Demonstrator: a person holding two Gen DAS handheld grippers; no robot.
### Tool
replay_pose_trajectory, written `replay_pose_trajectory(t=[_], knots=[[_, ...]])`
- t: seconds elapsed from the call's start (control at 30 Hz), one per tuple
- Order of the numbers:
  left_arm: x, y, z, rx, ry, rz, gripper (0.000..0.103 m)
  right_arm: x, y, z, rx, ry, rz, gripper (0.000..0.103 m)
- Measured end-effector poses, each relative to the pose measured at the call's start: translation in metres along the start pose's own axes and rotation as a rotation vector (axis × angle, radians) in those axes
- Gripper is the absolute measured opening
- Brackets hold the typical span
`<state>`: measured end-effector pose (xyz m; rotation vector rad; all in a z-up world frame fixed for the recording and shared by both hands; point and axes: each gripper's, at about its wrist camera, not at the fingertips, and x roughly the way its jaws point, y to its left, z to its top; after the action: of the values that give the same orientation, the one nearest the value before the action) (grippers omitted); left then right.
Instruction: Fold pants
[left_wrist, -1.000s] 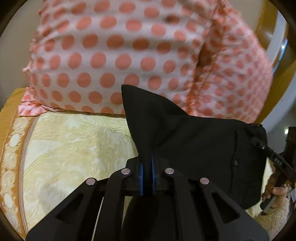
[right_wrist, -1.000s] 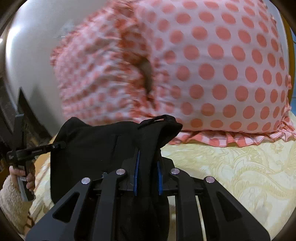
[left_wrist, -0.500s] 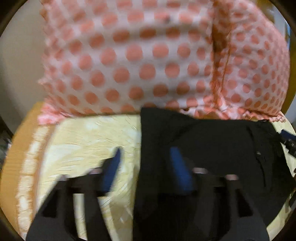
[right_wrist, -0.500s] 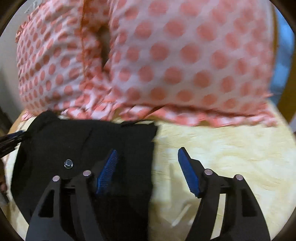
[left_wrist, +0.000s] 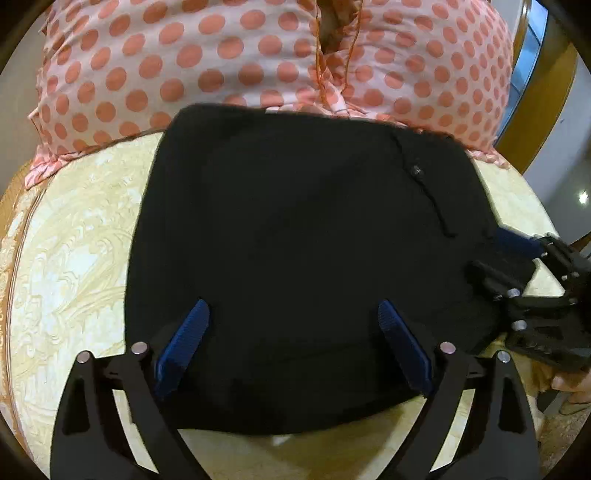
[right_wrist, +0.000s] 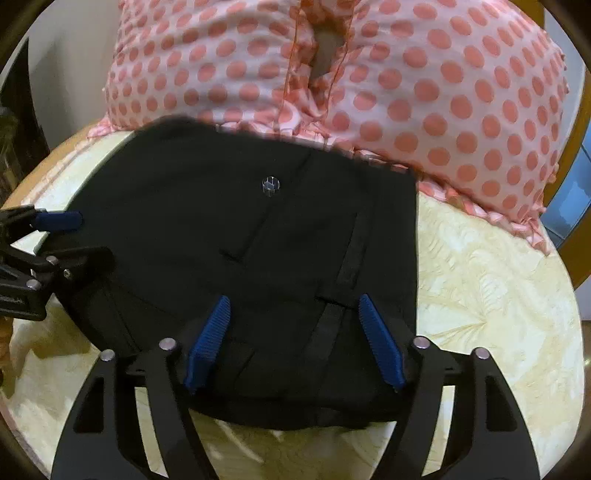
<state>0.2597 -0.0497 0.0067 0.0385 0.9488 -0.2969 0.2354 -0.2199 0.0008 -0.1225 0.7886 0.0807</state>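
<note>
The black pants (left_wrist: 295, 203) lie folded into a flat rectangle on the cream patterned bedspread (left_wrist: 74, 240), their far edge against the pillows. My left gripper (left_wrist: 293, 306) hovers over their near edge, jaws opening wide, blue pads clear of the cloth. My right gripper (right_wrist: 293, 300) is over the pants (right_wrist: 221, 221) near the waistband, jaws also opening, nothing pinched. A metal button (right_wrist: 270, 183) shows on the top layer. Each gripper appears in the other's view: the right gripper (left_wrist: 485, 250) at the pants' right edge, the left gripper (right_wrist: 94, 237) at their left edge.
Two pink pillows with orange dots (left_wrist: 221, 55) (right_wrist: 443, 92) stand along the back of the bed. A wooden frame (left_wrist: 535, 110) rises at the right. Bare bedspread (right_wrist: 480, 277) lies on both sides of the pants. A person's hand (left_wrist: 572, 384) holds the right gripper.
Both grippers were shut on the lifted pants, then let go and opened wide. The pants dropped flat on the bedspread, and both grippers came down and closer over them.
</note>
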Motion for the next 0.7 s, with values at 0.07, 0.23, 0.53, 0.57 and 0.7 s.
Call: replay_pose_trajectory(t=[0.07, 0.23, 0.53, 0.57, 0.7], knots=[[0.004, -0.005, 0.0, 0.01, 0.0, 0.014, 0.101, 0.001, -0.003, 0.001, 0.024, 0.002, 0.004, 0.081], [-0.021, -0.004, -0.008, -0.01, -0.044, 0.061, 0.1, -0.02, -0.005, -0.006, 0.071, -0.034, -0.005, 0.088], [-0.066, 0.019, -0.068, -0.061, -0.066, 0.212, 0.101, -0.05, 0.026, -0.062, 0.131, -0.018, 0.013, 0.102], [-0.065, 0.02, -0.072, -0.075, -0.056, 0.207, 0.101, -0.048, 0.03, -0.065, 0.129, -0.005, 0.009, 0.102], [-0.06, 0.023, -0.086, -0.099, -0.02, 0.2, 0.101, -0.047, 0.037, -0.07, 0.145, 0.029, 0.018, 0.102]])
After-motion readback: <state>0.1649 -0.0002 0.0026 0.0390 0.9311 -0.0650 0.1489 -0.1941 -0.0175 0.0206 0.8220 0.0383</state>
